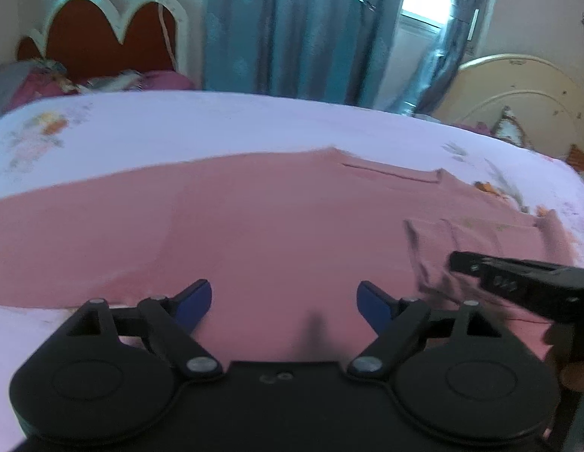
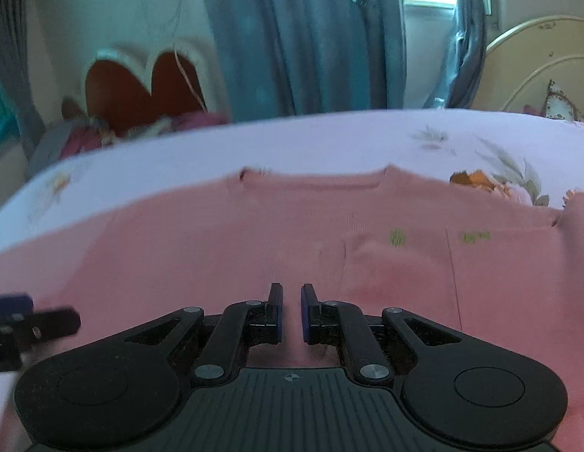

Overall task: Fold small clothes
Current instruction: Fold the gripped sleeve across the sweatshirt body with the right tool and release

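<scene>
While my left gripper [image 1: 284, 303] hovers low in the frame with jaws spread wide and nothing between them, I read it as ready to take a fresh edge. My right gripper [image 2: 291, 310] has its jaws nearly together, pinching nothing I can see. Beyond both, the pink top [image 2: 216, 241] lies flat across mid-frame on the bed [image 2: 311, 139], one sleeve folded in at right, neckline farthest away.
</scene>
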